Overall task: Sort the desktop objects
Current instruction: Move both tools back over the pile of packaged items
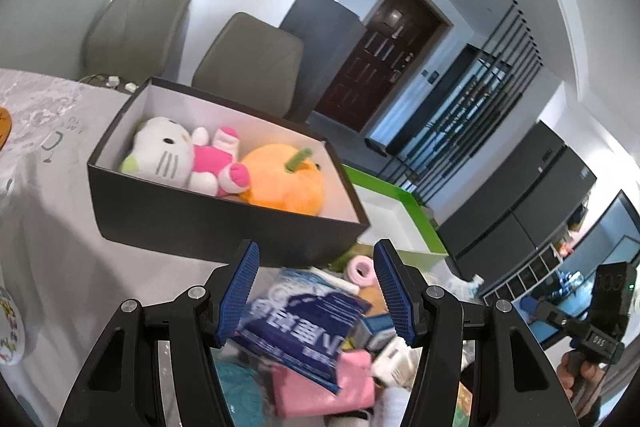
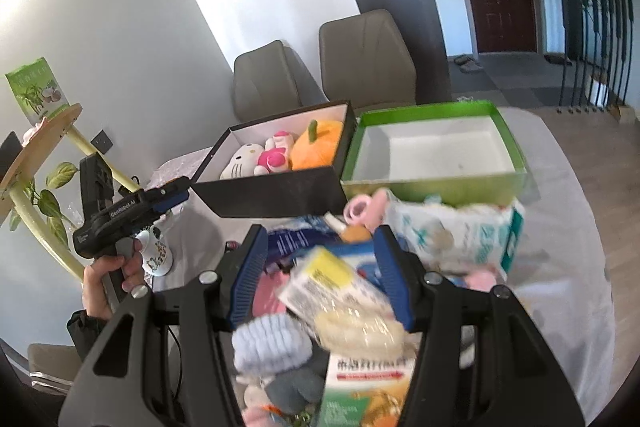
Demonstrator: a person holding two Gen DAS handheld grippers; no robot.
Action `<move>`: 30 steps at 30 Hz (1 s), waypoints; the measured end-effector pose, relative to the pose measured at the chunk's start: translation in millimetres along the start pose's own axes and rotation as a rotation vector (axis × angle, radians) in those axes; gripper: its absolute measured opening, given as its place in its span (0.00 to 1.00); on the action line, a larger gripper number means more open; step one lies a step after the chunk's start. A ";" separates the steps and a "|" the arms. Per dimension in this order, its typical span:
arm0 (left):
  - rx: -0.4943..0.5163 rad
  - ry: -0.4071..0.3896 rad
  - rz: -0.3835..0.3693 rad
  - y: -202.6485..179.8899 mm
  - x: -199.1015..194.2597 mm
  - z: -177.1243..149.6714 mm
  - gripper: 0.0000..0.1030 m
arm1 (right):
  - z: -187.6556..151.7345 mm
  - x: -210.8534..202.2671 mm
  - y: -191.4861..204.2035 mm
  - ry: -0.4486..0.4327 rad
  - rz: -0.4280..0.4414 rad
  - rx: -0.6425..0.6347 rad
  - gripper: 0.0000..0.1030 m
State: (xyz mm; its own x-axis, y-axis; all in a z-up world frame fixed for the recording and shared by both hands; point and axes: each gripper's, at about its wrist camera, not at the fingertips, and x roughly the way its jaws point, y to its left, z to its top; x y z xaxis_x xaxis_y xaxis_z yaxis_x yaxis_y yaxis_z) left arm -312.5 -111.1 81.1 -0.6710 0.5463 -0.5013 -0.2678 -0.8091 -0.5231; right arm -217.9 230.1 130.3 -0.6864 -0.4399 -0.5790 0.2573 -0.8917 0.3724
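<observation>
Nearest, the right tool (image 2: 320,279) stands spread wide over the pile (image 2: 320,347), gripping nothing; a blurred yellow packet (image 2: 340,291) lies between its fingers. The left tool (image 1: 316,291) is likewise released above a blue pouch (image 1: 308,323). Beyond the pile sits the black box (image 2: 276,195) with plush toys, the empty green box (image 2: 432,183) beside it. The heap is loose: a careless pinch could catch two items or spill neighbours off the tabletop (image 1: 60,207).
</observation>
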 end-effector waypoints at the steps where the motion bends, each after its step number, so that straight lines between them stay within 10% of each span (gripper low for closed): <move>1: 0.008 0.001 -0.003 -4.4 -1.9 -1.8 0.58 | -7.0 -3.5 -5.1 0.001 0.006 0.016 0.54; 30: 0.145 0.129 -0.088 -67.8 -15.7 -89.8 0.59 | -79.1 -7.2 -45.0 0.043 0.138 0.142 0.56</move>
State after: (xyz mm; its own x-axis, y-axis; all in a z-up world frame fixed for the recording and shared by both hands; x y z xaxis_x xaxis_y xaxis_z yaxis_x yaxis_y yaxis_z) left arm -221.7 -45.4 62.6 -0.5487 0.6322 -0.5470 -0.4244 -0.7744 -0.4692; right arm -170.8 265.0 60.4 -0.6209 -0.5636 -0.5448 0.2460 -0.8000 0.5473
